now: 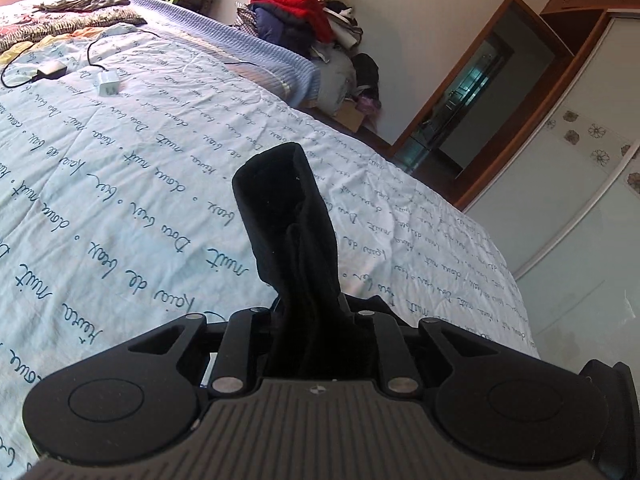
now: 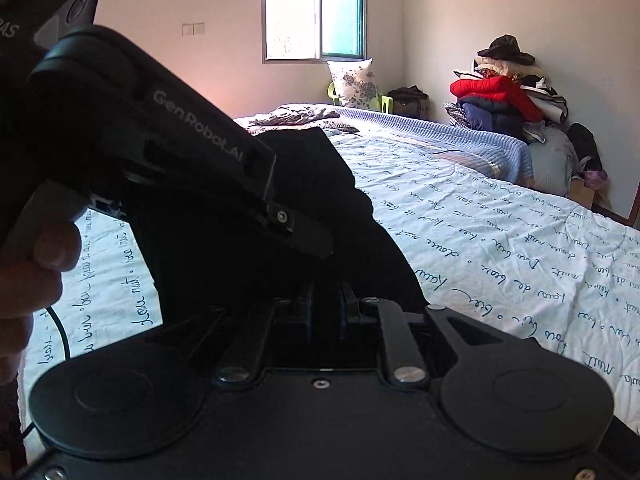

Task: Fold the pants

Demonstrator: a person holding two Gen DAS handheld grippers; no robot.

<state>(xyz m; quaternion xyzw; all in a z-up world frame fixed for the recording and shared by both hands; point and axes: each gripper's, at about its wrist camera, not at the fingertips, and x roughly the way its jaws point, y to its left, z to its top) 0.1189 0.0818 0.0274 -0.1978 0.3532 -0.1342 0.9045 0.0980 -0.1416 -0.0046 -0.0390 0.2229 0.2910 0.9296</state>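
Left wrist view: the left gripper (image 1: 316, 320) sits at the bottom centre of the frame, its two fingers drawn together on a bunch of the black pants (image 1: 288, 216). The cloth rises from the grip as a narrow dark column toward the middle of the frame, ending in a folded, blunt top. Behind it spreads the bed (image 1: 132, 152), covered in a pale blue sheet printed with script. Two chargers with cables (image 1: 108, 82) lie at the upper left, and a pile of clothes (image 1: 304, 12) stands at the upper centre. A wardrobe (image 1: 580, 152) fills the right edge.

Right wrist view: the right gripper (image 2: 324, 308) occupies the bottom centre. Its fingers stand close together with dark cloth around them, but shadow hides whether they pinch it, so its grip cannot be told. The pants (image 2: 320, 184) form a dark mass in the centre left. The left gripper (image 2: 304, 236) crosses in front of them from the upper left, held by a hand (image 2: 36, 256) at the left edge. The window (image 2: 316, 12) lies at the top centre.

Step in hand, as judged: the pants are gathered and held above the bed, not yet laid out. The next move calls for spreading the cloth flat on the sheet, away from the chargers, before any crease is made.
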